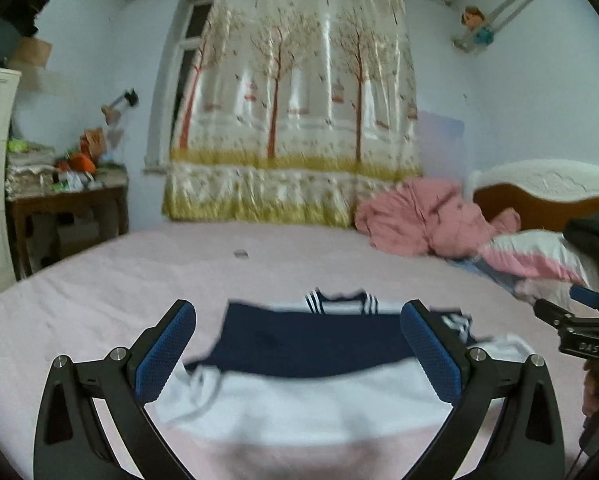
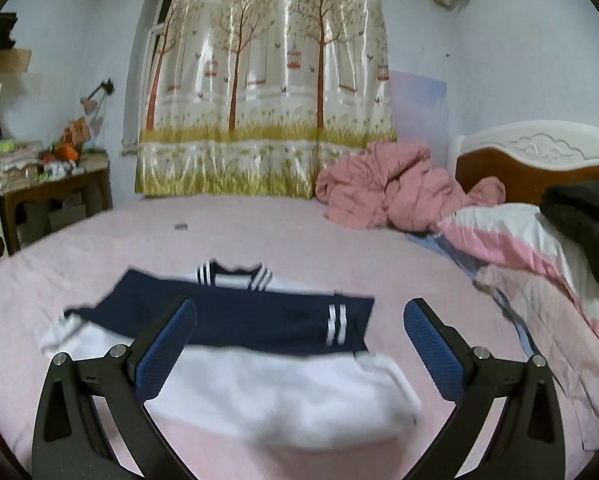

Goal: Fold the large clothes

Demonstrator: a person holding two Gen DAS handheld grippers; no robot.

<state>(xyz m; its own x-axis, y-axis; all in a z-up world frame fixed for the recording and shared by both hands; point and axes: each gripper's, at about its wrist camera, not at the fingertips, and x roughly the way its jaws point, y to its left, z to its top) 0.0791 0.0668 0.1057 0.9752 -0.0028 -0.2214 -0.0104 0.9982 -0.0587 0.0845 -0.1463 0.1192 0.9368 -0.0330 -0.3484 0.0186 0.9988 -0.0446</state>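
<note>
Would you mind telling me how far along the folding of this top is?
Done: the top lies flat on the bed, navy sleeves folded across the white body. In hand: nothing; the left gripper and right gripper are both open above it. Left: probably folding the white lower part up toward the collar.
</note>
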